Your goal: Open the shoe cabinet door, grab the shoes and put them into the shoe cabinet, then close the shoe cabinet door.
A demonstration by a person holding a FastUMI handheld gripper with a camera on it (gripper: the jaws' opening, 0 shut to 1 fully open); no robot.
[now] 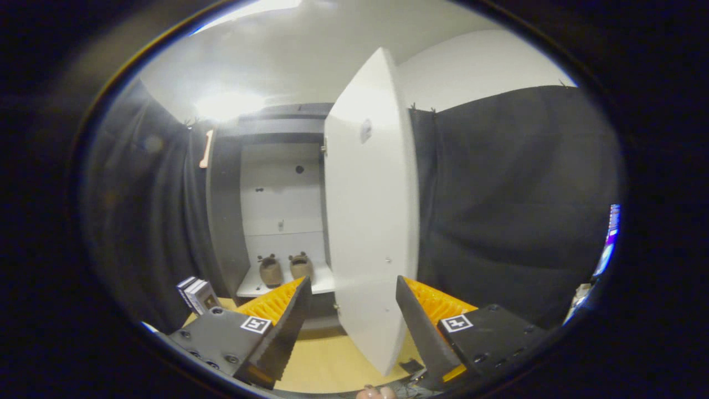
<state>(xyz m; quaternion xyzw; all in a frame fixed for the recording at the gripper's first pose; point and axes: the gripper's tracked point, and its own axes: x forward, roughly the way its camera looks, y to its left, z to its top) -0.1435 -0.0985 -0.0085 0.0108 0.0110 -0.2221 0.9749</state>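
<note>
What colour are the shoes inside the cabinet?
Brown, seen in the gripper view: the shoes stand on the white shelf, beyond the open gripper.

Black cloth walls [515, 194], wooden floor [332, 360], bright ceiling light [230, 104].

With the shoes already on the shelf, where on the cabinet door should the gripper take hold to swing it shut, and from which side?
Probably the door's free lower edge, which hangs between the open gripper's fingers. The panel stands nearly edge-on to the gripper, so the thin edge fits between the fingers. Come straight ahead, close across its thickness, then swing it left toward the cabinet, where the shoes sit.
</note>
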